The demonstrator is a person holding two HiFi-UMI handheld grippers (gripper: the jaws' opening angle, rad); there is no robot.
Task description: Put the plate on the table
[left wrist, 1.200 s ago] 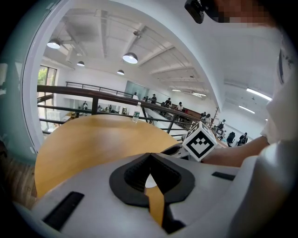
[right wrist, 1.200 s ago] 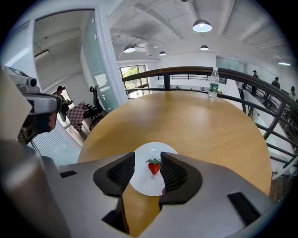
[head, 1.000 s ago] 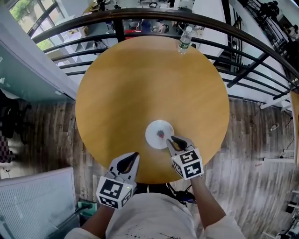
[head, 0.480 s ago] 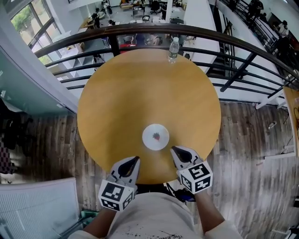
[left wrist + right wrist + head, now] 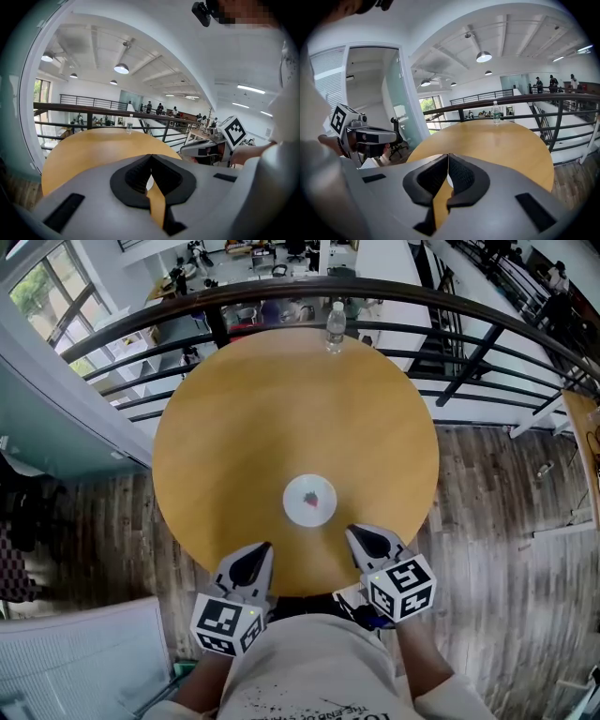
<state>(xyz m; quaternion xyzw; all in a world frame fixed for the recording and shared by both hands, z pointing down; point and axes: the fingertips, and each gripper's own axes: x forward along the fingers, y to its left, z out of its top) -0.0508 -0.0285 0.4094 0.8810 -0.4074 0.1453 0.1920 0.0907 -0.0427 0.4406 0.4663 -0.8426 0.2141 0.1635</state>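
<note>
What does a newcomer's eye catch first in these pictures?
The big round wooden table, with a small white plate lying on its near half. A water bottle stands at the far edge; the left tool and right tool hover shut at the near edge.

The plate [image 5: 309, 500] lies flat on the round table [image 5: 281, 399], on the near half and slightly right of the middle, with a small item [image 5: 313, 498] resting at its centre. A water bottle [image 5: 335, 327] stands upright at the table's far edge, well apart from the plate and just before the railing [image 5: 469, 310] that curves behind the table. At the near edge, the left gripper [image 5: 261, 551] sits left of the plate and the right gripper [image 5: 356, 534] just right of it. Neither touches the plate, which lies ahead, between them.
</note>
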